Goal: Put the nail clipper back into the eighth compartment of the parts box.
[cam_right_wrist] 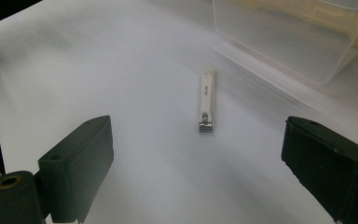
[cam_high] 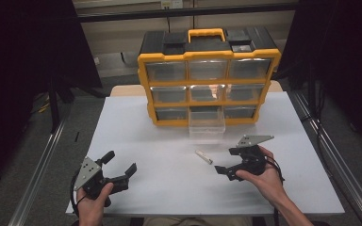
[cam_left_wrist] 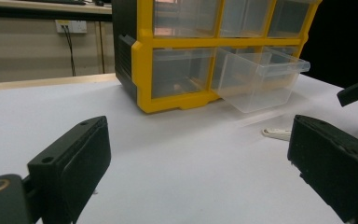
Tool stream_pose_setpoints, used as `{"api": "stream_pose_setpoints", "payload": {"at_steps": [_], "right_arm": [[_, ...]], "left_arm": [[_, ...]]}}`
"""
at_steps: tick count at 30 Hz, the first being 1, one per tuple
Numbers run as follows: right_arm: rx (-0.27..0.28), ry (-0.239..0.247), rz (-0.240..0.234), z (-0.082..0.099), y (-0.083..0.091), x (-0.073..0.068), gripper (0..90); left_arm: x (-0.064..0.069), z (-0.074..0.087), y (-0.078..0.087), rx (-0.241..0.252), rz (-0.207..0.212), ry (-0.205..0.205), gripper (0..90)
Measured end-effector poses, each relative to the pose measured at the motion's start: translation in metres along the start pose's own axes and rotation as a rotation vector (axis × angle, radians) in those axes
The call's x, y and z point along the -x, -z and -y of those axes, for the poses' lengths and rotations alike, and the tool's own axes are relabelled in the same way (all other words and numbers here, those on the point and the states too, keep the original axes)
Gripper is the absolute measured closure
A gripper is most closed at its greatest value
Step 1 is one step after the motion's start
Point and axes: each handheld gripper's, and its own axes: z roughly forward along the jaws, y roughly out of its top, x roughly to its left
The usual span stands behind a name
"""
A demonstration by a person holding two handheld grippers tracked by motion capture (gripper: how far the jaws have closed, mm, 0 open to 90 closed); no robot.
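Note:
A slim white and silver nail clipper lies flat on the white table. My right gripper is open just right of it, its jaws pointing at the clipper from a short way off and holding nothing. A clear plastic drawer stands pulled out of the bottom middle slot of the yellow and black organizer, just beyond the clipper. My left gripper rests open and empty at the front left.
The white table top ends at the front just behind both hands. The organizer with several clear drawers stands at the back centre. Metal rails run along both sides of the table. The right gripper's jaw tip shows at the left gripper view's right edge.

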Motion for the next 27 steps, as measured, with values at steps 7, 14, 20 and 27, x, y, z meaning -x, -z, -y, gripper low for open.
{"api": "stream_pose_setpoints", "payload": {"at_steps": [7,14,20,27], "right_arm": [[-0.074,-0.010,0.008,-0.012,-0.018,0.004,6.5],[-0.135,0.010,-0.016,-0.023,-0.031,0.004,9.1],[-0.207,0.014,-0.040,-0.035,-0.043,0.003,10.7],[-0.286,0.023,-0.043,-0.050,-0.050,0.002,16.5]], "left_arm": [[-0.001,0.000,0.001,-0.004,-0.005,-0.009,5.9],[-0.001,0.000,-0.002,-0.009,-0.005,-0.012,5.9],[0.000,0.000,0.000,-0.006,-0.004,-0.016,5.9],[0.000,0.000,0.004,-0.004,-0.003,-0.016,5.9]]}}
